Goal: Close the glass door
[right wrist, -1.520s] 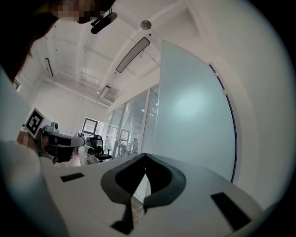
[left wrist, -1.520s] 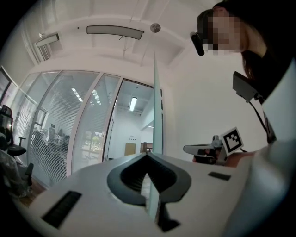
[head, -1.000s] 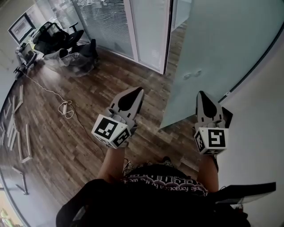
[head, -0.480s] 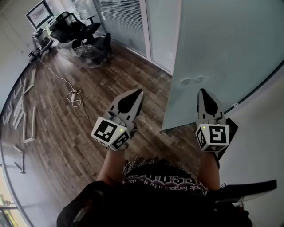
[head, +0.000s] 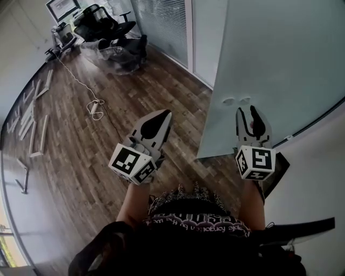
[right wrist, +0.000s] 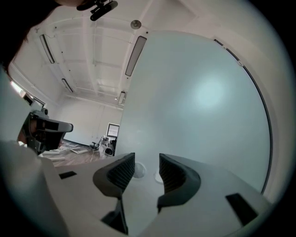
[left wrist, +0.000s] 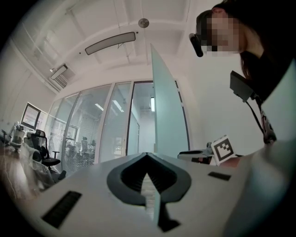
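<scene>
The right gripper (right wrist: 146, 163) has its jaws apart, a moderate gap; they have just been opening, and nothing is held between them. Through this gap one sees two small round fittings (right wrist: 138, 170) on the glass door (right wrist: 199, 92), which fills almost the whole right gripper view. In the head view the tips of this gripper are very near to the door face, just below these fittings; if they touch the glass, I cannot tell. The left gripper (left wrist: 147, 157) has its jaws pressed together and it is empty. It points over the wooden floor (head: 81, 156), to the left of the door's free edge, well apart from the door. The door is a frosted pale panel and it stands swung open into the room, with its free edge between the two grippers in the head view and a white wall (head: 318, 178) at its right side. Farther away there are a glass partition with blinds (head: 161, 24), an office chair (head: 105, 19), a monitor (head: 62, 8) and a white cable with a power strip (head: 96, 107) lying on the floor.
</scene>
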Demonstrator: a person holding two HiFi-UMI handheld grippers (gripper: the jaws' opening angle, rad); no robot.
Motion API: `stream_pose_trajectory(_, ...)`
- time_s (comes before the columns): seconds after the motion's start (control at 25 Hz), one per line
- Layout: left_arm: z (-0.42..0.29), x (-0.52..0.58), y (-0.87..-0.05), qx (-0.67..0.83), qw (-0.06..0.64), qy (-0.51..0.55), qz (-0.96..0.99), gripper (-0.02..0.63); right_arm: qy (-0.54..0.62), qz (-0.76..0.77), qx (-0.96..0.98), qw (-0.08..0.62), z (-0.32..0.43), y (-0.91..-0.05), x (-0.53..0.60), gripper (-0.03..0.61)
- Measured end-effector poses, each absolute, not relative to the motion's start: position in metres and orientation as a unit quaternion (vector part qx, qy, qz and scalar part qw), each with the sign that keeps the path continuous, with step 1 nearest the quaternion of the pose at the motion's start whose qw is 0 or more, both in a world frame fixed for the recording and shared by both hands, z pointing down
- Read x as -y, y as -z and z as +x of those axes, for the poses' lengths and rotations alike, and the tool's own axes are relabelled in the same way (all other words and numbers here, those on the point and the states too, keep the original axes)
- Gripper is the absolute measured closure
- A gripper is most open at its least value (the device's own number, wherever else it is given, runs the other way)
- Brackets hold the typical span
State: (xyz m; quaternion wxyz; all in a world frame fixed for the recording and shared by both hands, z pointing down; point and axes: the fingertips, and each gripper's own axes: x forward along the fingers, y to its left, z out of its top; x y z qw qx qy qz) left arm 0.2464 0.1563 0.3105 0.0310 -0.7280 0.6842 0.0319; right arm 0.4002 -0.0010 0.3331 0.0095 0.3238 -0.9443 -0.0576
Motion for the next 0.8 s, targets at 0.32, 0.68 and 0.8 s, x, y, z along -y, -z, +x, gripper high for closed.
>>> stream_pose_trajectory(0.32,0.239,-0.169,-0.317,-0.704,0.028,-0.019,-0.709,0.612,0.014,0.329,0.943,0.036,0.375,-0.373,0.029,0.4)
stream_pose_trajectory(0.68,0.228,-0.18,-0.317,-0.722,0.027,-0.009,-0.692,0.612,-0.009,0.331,0.942,0.051,0.358,-0.389,0.048,0.4)
stream_pose_trajectory(0.8,0.226,-0.179,-0.319,-0.725,0.023,-0.006,-0.688,0.612,-0.014,0.329,0.943,0.051,0.352,-0.39,0.054,0.402)
